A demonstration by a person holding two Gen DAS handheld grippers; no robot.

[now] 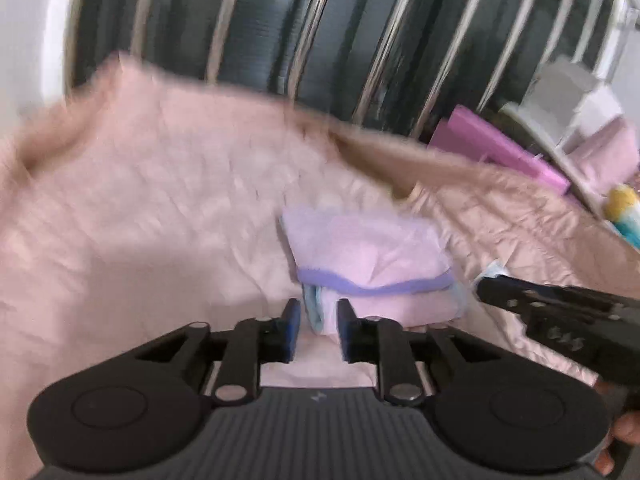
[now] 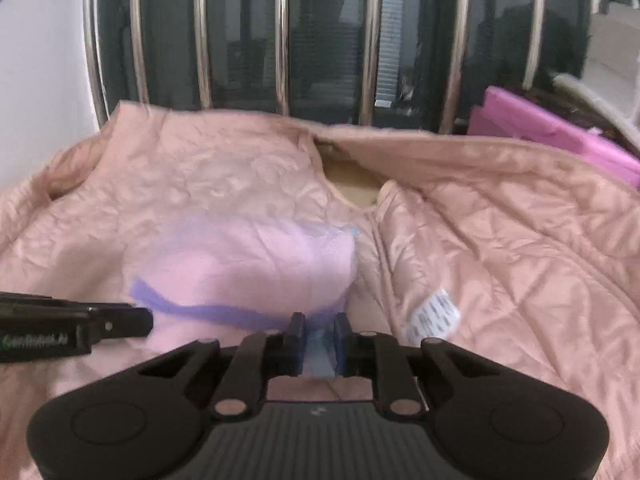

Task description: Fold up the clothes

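Note:
A small pink garment with a purple trim band point(image 1: 372, 256) lies folded on a pink quilted jacket point(image 1: 140, 208). My left gripper point(image 1: 319, 320) is shut on the garment's near left corner, cloth showing between the blue pads. My right gripper point(image 2: 320, 336) is shut on the garment's point(image 2: 256, 264) near right edge, pale blue and pink cloth pinched between its pads. Each gripper shows in the other's view: the right one point(image 1: 560, 312) at the right, the left one point(image 2: 80, 328) at the left. The jacket point(image 2: 500, 240) spreads across the whole surface.
A dark headboard with chrome bars point(image 2: 280, 40) stands behind the jacket. A magenta box point(image 2: 552, 132) sits at the back right. A white care label point(image 2: 434, 314) lies on the jacket's lining. A yellow and teal object point(image 1: 624, 208) is at the far right.

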